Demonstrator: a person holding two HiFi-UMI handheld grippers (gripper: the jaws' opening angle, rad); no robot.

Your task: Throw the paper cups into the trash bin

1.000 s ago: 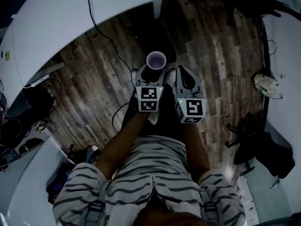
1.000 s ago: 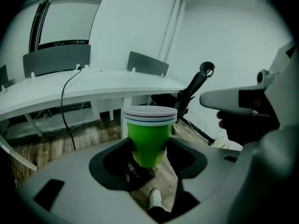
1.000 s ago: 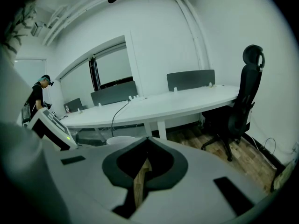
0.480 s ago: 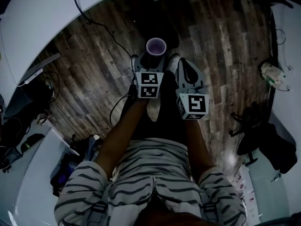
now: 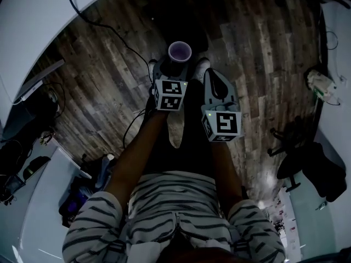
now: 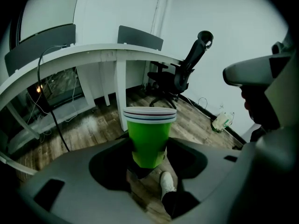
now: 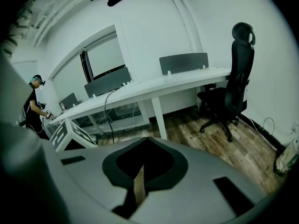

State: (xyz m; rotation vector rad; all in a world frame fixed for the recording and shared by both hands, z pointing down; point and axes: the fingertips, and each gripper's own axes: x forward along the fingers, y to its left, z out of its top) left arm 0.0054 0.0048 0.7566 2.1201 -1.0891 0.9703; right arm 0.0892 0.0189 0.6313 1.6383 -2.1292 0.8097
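Observation:
A stack of paper cups, green outside with white rims, stands upright between the jaws of my left gripper, which is shut on it near the base. In the head view the cups show a pale purple inside and sit just ahead of the left gripper. My right gripper is beside it on the right, held over the floor; its jaws are together with only a thin slit between them and nothing held. No trash bin is in sight.
A curved white desk with a leg stands ahead. A black office chair is to the right. Cables trail over the wooden floor. A person stands far off at the left. My own legs and shoes are below.
Both grippers have drifted slightly up and left in the head view as the view swings. The cups stay in the left gripper. The right gripper stays shut.

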